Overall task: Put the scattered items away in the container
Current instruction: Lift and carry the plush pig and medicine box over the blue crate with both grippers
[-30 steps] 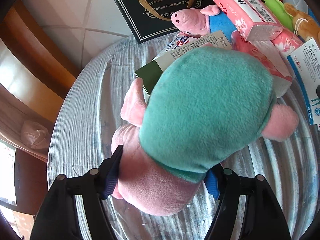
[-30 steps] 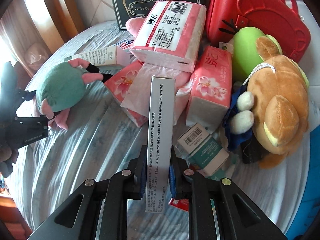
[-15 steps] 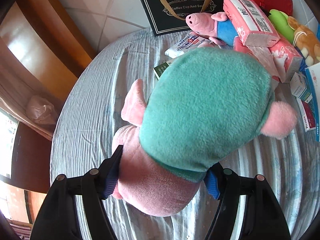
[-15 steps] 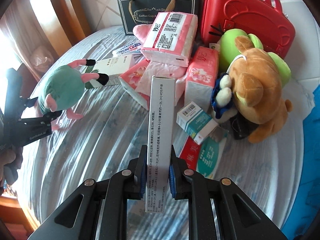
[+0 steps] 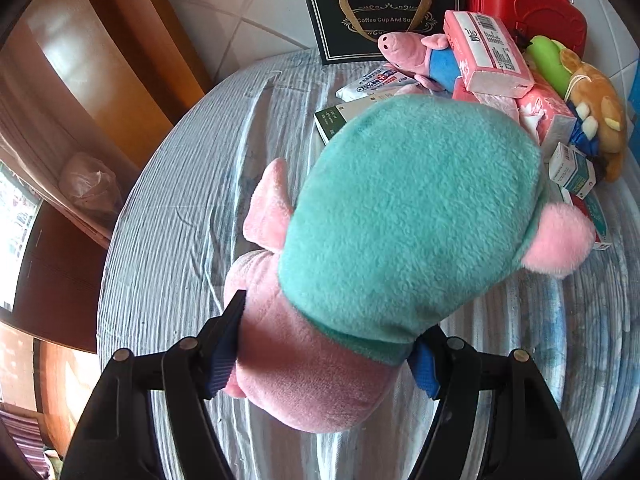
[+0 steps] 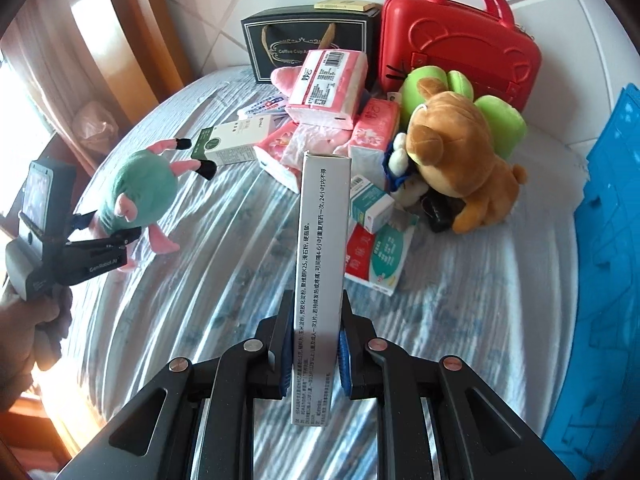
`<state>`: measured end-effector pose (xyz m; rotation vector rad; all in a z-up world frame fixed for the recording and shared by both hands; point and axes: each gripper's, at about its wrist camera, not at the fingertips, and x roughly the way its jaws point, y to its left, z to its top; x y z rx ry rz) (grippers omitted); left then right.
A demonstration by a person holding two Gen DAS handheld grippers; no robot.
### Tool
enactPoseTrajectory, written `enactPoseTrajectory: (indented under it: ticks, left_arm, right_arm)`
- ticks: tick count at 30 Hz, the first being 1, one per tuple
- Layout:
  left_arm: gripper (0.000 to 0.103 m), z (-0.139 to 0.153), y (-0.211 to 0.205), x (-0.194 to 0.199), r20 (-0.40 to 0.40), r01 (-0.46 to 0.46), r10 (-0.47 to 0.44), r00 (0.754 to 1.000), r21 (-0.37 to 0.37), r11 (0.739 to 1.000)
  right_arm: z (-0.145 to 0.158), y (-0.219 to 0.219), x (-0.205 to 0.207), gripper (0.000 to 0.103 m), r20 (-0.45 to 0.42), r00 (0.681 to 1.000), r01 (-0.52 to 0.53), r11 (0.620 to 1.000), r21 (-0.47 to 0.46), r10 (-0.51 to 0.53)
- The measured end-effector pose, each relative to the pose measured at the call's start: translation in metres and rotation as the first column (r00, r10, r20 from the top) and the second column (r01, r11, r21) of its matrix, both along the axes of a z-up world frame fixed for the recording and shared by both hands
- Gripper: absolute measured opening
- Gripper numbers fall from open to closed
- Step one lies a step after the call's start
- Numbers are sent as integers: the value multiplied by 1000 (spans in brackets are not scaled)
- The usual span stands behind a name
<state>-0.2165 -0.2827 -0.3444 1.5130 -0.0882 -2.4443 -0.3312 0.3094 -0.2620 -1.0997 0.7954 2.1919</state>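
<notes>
A: Two items held?
B: Yes. The pig plush (image 5: 400,240) is clamped by the left gripper (image 5: 324,356) above the striped tablecloth (image 5: 180,200). The right gripper (image 6: 312,356) is clenched on the slim white box (image 6: 320,272).
A: Container?
B: The blue crate (image 6: 600,280) sits at the right edge.

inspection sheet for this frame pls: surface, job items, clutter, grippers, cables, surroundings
Surface: round table under a striped pale-blue cloth, wrinkled.
Job's things: pig plush in green dress and slim white box, both held; blue crate at the table's right edge.
Clutter: pink tissue packs, bear plush, small medicine boxes, second pig plush.
Grippers: left gripper shut on the pig's body; right gripper shut on the box.
Cables: nothing seen.
Surroundings: red case, black gift bag, tiled wall, wooden frame.
</notes>
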Motion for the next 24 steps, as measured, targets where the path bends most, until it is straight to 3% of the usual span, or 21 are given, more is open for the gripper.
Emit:
enactPoseTrajectory:
  ticks: [7,24]
  left_arm:
    - [70,31,18,25,-40,-13,14,999,9,1000]
    - [70,127,104,68,-188,25,-22,982,18,1000]
  right_arm:
    - [28,-25,48,18,-30,999,31,999,13,-30]
    - [64,-32,130,18,-126,990,67,995,75,-57]
